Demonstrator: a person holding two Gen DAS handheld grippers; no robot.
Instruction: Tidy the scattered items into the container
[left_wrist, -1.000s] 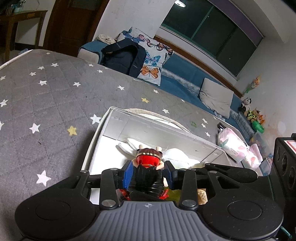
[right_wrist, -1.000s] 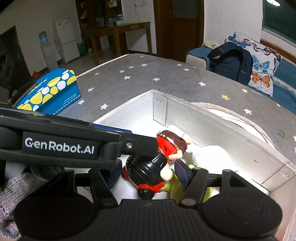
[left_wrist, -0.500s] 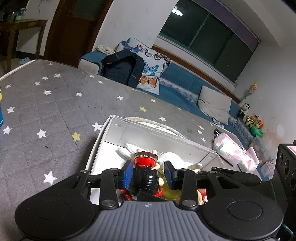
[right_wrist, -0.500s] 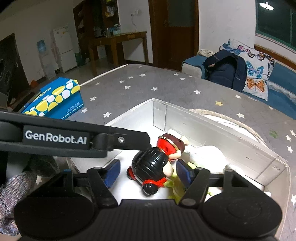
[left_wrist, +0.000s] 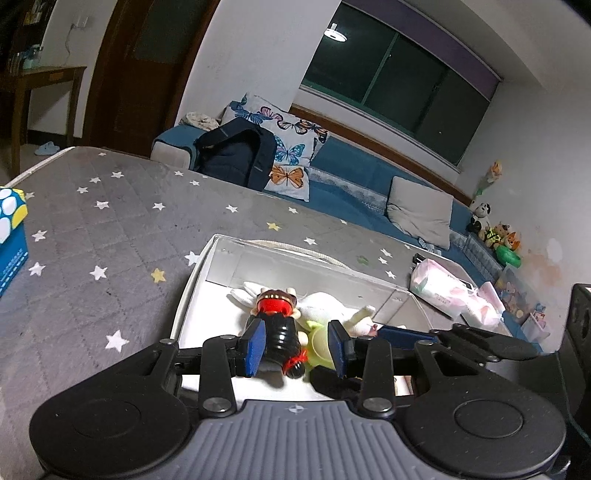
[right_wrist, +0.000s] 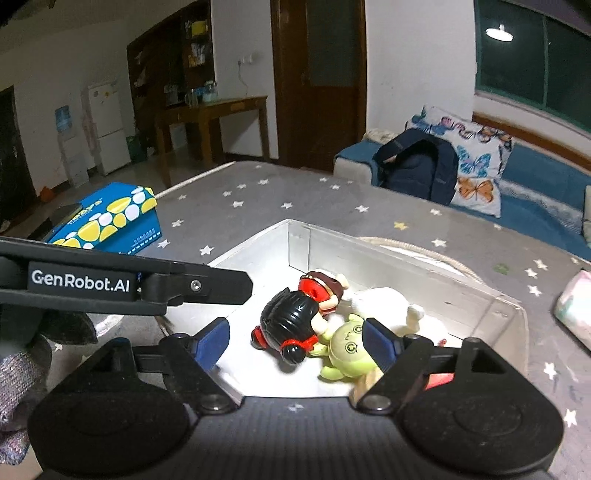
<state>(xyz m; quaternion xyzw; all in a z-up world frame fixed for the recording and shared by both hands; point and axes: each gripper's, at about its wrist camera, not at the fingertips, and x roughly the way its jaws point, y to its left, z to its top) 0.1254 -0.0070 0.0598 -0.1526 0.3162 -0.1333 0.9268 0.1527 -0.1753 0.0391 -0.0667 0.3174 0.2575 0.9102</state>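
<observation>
Both grippers lifted off doll (right_wrist: 291, 321), right gripper (right_wrist: 295, 341) opening.

Doll (right_wrist: 295, 321) and frog toy (right_wrist: 349, 352) side by side in box (right_wrist: 480, 306)

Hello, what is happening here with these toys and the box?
A person holds a claw in each hand above a white open box on a grey star-patterned cover. A black-haired doll in red, a pale green figure and a white plush toy lie inside the box. The right claw is opening with nothing gripped; the left claw is open too.
</observation>
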